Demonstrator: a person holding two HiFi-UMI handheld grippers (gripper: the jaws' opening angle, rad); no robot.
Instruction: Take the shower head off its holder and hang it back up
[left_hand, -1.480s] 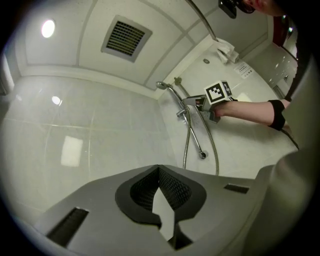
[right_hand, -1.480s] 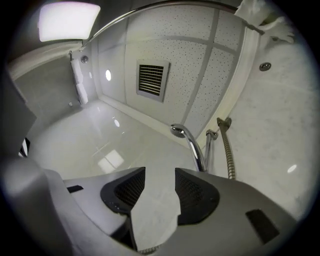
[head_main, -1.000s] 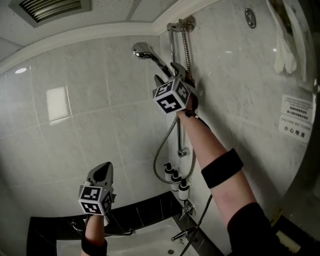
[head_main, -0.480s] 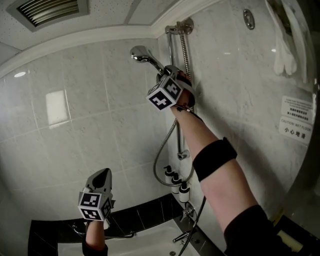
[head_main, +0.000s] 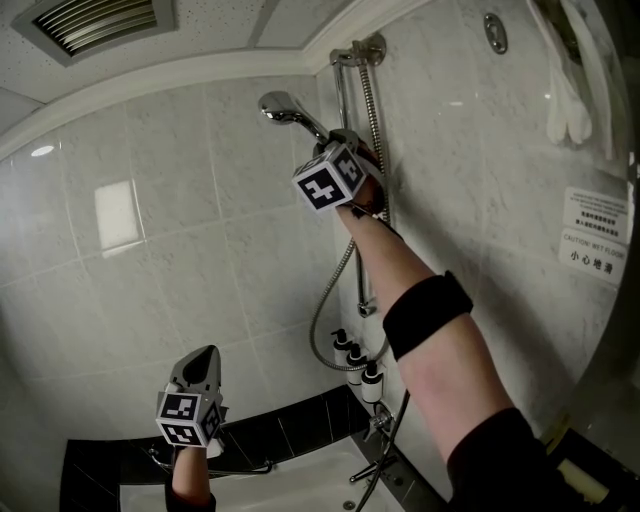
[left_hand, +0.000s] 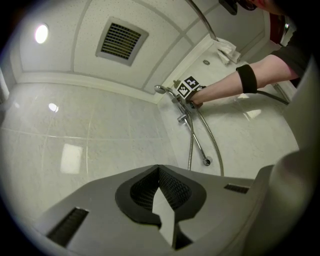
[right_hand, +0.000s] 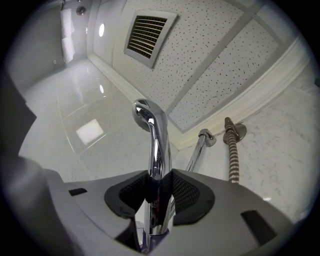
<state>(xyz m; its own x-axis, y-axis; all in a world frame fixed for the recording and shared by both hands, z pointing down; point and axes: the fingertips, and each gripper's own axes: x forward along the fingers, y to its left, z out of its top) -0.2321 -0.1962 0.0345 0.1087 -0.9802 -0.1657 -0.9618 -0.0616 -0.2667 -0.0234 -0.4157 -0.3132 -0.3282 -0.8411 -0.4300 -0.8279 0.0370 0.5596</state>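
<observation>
The chrome shower head (head_main: 283, 107) sticks out to the left from the slide rail (head_main: 345, 85), high on the tiled wall. My right gripper (head_main: 349, 143) is raised to it. In the right gripper view its jaws have just been closing, and the pads now press both sides of the shower head's handle (right_hand: 158, 165). The holder itself is hidden behind this gripper. The metal hose (head_main: 330, 300) loops down below. My left gripper (head_main: 204, 361) hangs low at the left, shut and empty, its pads together (left_hand: 160, 195).
Three small bottles (head_main: 355, 365) stand on the wall under the rail, with a tap (head_main: 365, 465) and a white basin below. A towel (head_main: 570, 100) hangs at the upper right above a wall sign (head_main: 592, 240). A ceiling vent (head_main: 95, 20) is overhead.
The right gripper has closed on the shower head's handle and shifted a little to the left. The left gripper has sunk lower.
</observation>
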